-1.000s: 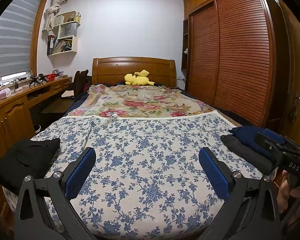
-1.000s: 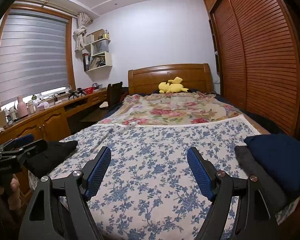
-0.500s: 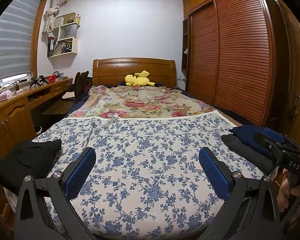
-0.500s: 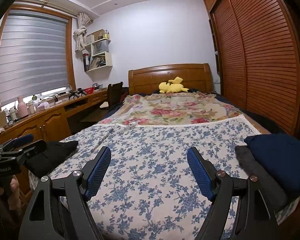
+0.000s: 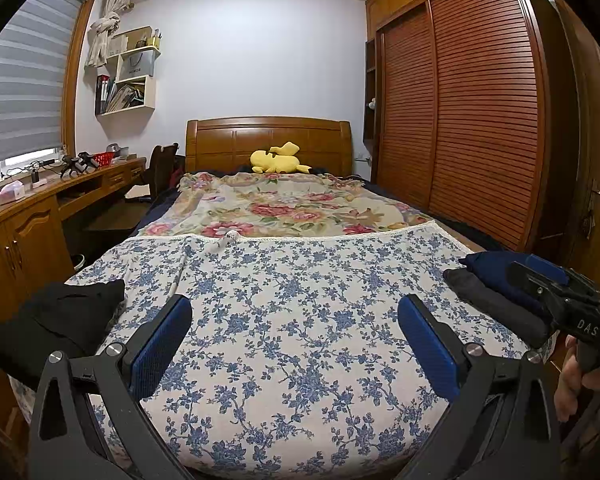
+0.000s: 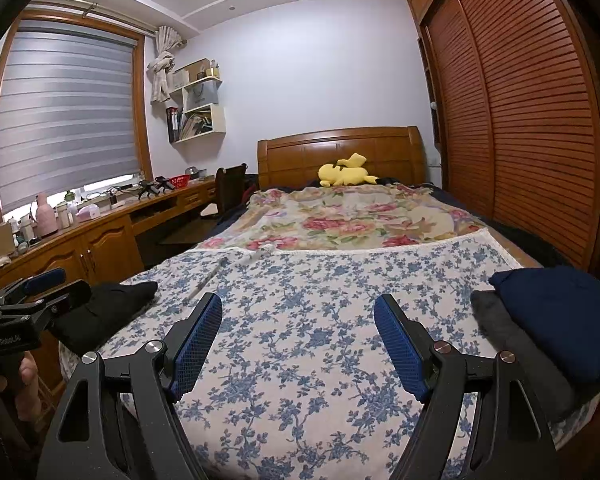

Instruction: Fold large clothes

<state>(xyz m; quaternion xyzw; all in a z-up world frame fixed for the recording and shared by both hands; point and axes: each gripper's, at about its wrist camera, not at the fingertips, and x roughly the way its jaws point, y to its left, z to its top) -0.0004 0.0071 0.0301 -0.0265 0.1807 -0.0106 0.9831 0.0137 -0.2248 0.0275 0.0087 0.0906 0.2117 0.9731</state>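
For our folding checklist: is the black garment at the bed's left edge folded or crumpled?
Crumpled: the black garment lies in an uneven heap, without flat edges.

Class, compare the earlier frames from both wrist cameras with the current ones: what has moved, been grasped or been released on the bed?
Nothing visibly changed. Both the left gripper and the right gripper hover open and empty over the blue floral cloth, and the black garment and the folded dark clothes lie where they were.
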